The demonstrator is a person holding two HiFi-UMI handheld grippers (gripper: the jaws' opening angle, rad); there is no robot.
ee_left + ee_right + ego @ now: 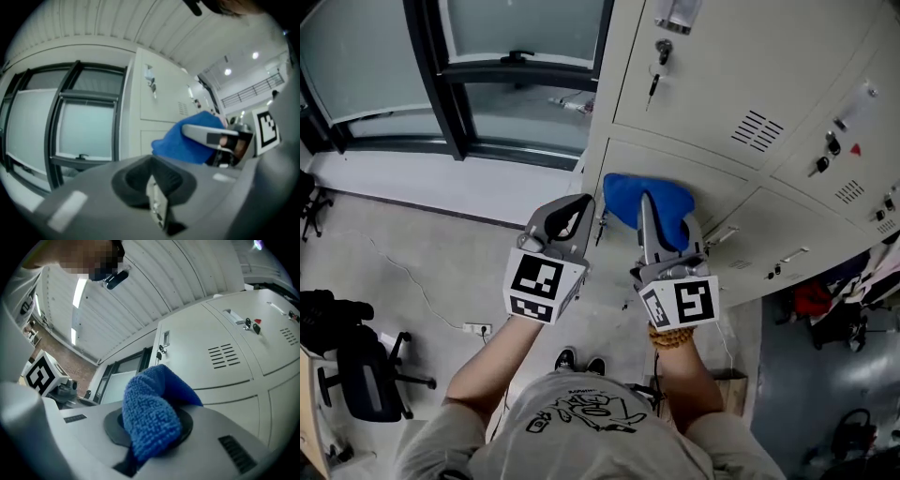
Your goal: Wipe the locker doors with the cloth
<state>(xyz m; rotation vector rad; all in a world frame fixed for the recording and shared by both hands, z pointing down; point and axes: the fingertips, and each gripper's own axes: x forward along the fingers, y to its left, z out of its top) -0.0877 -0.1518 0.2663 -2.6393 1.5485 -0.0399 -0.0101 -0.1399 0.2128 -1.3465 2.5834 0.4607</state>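
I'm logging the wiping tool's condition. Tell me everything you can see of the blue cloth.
The blue cloth looks like a nubbly microfibre towel, bunched and folded rather than spread flat. The right gripper is shut on it, and a thick fold bulges out between the jaws. In the head view it appears pressed against a pale locker door, near that door's left edge. The left gripper is beside it, not touching.
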